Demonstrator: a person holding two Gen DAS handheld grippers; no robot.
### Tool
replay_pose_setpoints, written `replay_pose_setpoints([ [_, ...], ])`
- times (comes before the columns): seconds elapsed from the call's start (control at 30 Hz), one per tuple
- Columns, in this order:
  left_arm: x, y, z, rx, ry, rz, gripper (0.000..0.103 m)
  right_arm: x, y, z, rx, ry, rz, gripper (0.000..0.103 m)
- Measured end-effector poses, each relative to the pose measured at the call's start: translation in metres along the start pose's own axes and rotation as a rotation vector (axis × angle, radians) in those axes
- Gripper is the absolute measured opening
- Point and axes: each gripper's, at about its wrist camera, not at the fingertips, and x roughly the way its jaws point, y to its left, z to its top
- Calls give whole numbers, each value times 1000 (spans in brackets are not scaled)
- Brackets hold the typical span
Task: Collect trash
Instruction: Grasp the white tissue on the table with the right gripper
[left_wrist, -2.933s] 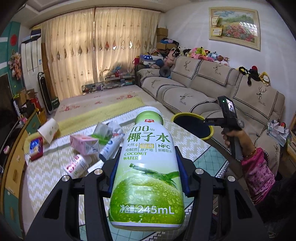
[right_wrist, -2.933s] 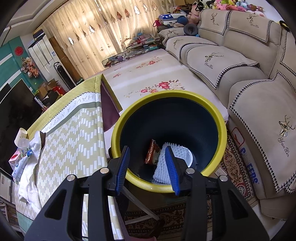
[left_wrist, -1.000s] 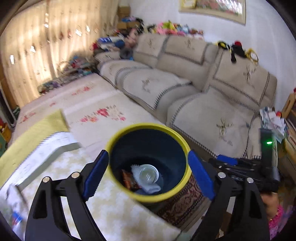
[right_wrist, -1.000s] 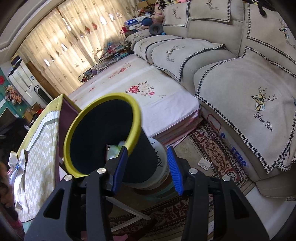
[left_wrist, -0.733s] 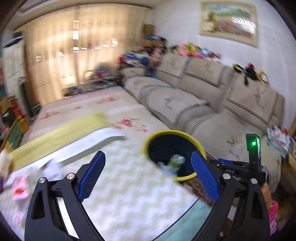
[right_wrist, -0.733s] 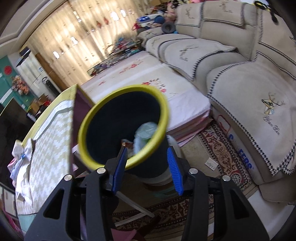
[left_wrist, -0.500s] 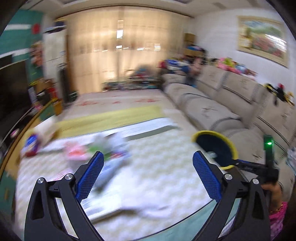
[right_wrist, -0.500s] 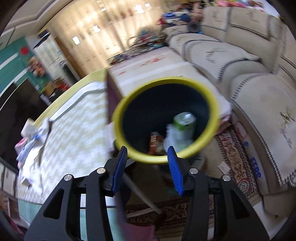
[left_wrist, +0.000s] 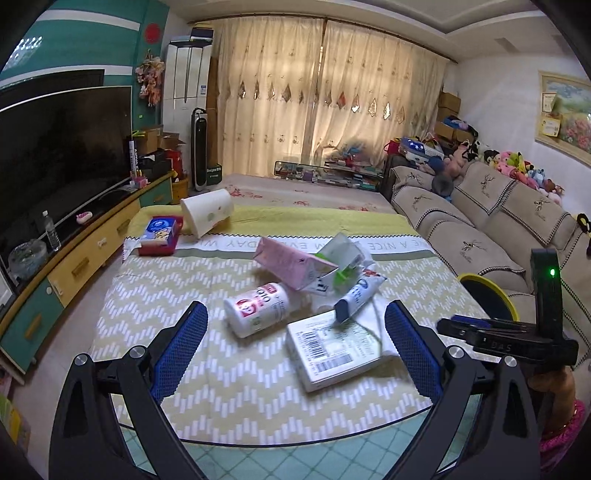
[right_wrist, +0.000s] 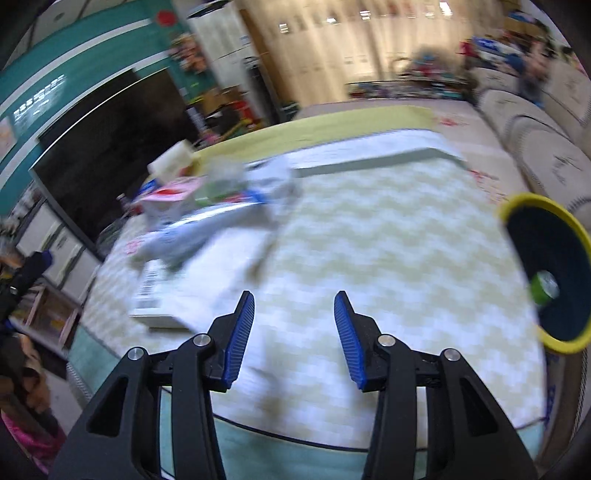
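Note:
My left gripper hangs wide open and empty over the near edge of the table. Just beyond its pads lie a white and pink bottle on its side, a flat white barcode box, a blue and white tube and a pink carton. The yellow-rimmed bin stands off the table's right side with a green bottle inside. My right gripper is open with nothing between its pads, above bare tablecloth; this view is blurred. It also shows at the right of the left wrist view, right gripper.
A red and blue box and a tipped white cup sit at the table's far left. A TV cabinet runs along the left, a sofa along the right. A person's hand and pink sleeve are at the lower right.
Both views swung left from the bin to the table. The green bottle that my left gripper held now lies in the bin, and the left jaws stand empty and wider.

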Motion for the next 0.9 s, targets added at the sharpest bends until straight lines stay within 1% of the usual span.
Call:
replay_pose_setpoints([
  [0.17,4,12,-5,-33,12,0,95,19,30,8,-40,31,19,43],
  [0.4,6,24,-10,-63,14,3,95,41,43,10,-59,68,4,43],
  [0.53,8,24,-11,-70,19,-3,95,48,44,10,-72,87,7,26],
  [0.57,8,24,-11,-71,20,-4,95,48,44,11,-72,86,5,24],
  [0.6,9,23,-12,-70,22,-6,95,47,43,11,-73,81,-2,17],
  [0.63,8,23,-13,-69,22,-6,95,45,41,12,-71,75,-8,8],
  [0.67,9,22,-13,-69,24,-5,95,43,39,13,-63,66,-11,5],
  [0.77,10,22,-13,-73,25,-5,95,32,32,16,-39,28,-21,5],
  [0.9,12,20,-15,-72,28,-7,95,13,24,25,-38,-25,-42,4],
])
